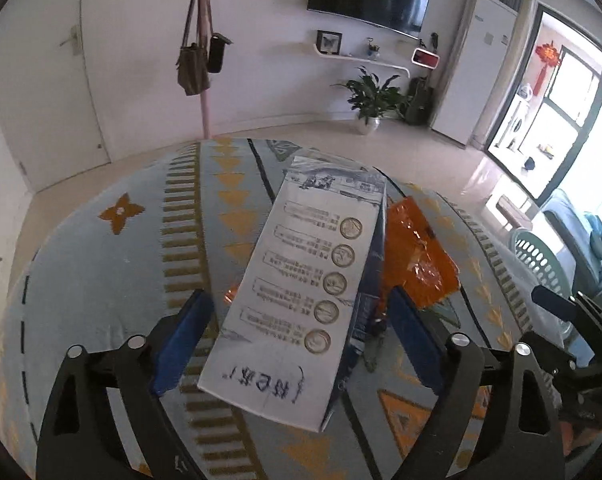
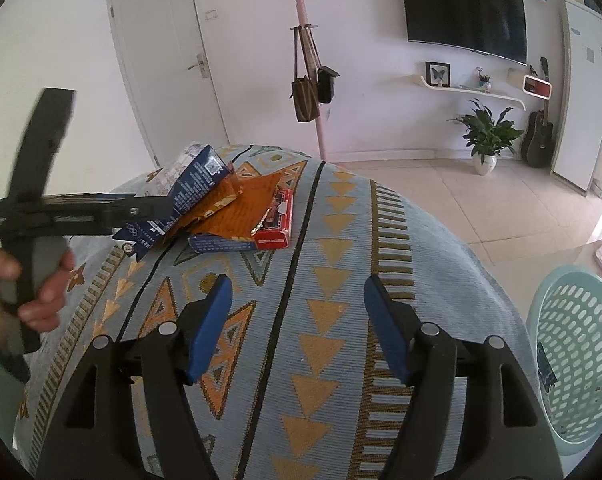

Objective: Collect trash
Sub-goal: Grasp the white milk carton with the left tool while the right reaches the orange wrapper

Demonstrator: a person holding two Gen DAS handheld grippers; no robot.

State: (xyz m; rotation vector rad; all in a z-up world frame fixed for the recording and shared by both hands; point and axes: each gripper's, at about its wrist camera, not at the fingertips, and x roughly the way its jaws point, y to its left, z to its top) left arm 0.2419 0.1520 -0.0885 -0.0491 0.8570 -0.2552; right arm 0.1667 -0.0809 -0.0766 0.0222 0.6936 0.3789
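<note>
Two grippers hang over the patterned blue tablecloth [image 2: 333, 320]: the left gripper [image 1: 297, 316] spread around the white-and-blue printed carton [image 1: 301, 280], pads clear; the right gripper [image 2: 297, 312] parted and empty, nearer.

A worktop [image 2: 333, 320] under a pale blue cloth with orange triangles carries a flattened white-and-blue carton [image 1: 301, 280], orange foil wrapper [image 2: 253, 204] and red box [image 2: 277, 228].

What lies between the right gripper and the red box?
Only bare patterned tablecloth, seen in the right wrist view, separates the right gripper from the red box.
</note>
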